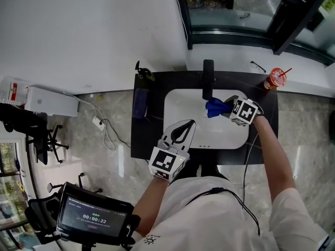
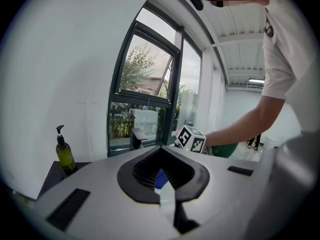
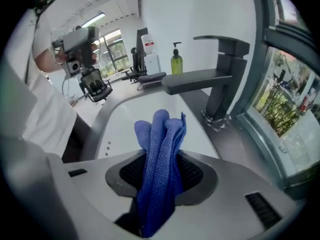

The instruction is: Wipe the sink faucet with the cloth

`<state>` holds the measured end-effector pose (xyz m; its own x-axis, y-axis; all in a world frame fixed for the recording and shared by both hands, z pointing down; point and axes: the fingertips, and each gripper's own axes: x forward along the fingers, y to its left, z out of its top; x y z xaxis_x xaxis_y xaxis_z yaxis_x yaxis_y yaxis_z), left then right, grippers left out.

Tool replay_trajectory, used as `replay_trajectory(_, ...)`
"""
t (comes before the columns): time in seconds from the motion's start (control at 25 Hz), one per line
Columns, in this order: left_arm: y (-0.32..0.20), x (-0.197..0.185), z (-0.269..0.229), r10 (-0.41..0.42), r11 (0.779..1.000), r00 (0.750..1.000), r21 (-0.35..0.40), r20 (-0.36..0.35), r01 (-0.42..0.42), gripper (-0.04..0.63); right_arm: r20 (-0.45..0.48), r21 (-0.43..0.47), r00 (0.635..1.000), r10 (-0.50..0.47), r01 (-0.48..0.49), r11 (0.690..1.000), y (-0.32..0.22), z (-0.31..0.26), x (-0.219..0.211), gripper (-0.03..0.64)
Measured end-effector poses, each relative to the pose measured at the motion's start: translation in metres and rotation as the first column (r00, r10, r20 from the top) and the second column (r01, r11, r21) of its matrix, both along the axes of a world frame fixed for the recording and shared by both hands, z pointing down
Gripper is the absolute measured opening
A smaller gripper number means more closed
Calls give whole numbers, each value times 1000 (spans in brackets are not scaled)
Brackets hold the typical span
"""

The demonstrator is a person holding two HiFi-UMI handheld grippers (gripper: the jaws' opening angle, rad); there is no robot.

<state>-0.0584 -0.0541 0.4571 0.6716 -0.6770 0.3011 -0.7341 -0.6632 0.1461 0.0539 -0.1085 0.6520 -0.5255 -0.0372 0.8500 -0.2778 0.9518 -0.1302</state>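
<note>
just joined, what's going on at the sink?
A person is working at the sink with a handheld gripper in each hand. The right gripper is clamped on a bunched blue cloth and holds it beside the spout of the black faucet, above the white basin. In its own view the cloth looks just short of the spout, so wiping does not appear to have begun. The left gripper hangs over the basin's near edge, jaws together, holding nothing.

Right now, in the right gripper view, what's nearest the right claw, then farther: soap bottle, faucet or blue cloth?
1. Blue cloth, pinched in the right claw.
2. Faucet, ahead on the right.
3. Soap bottle, farthest back, past the spout.
</note>
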Motion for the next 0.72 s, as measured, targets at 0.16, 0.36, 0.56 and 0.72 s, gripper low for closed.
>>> replay_trajectory(0.16, 1, -1, 2, -8, 1000, 1000, 0, -2, 8, -6, 16, 69, 997, 78, -79, 995, -40, -5, -5, 147)
replay_trajectory(0.36, -2, -7, 0, -37, 999, 999, -5, 13, 37, -6, 51, 171, 987, 153, -159, 972, -93, -16, -16, 147)
replay_trajectory(0.56, -1, -14, 6, -55, 999, 998, 0, 8, 55, -6, 76, 203, 977, 199, -211, 956, -110, -17, -15, 147)
replay_trajectory(0.72, 2, -16, 7, -54, 999, 998, -6, 9, 54, -6, 123, 206, 980, 153, -176, 962, -93, -24, -23, 146)
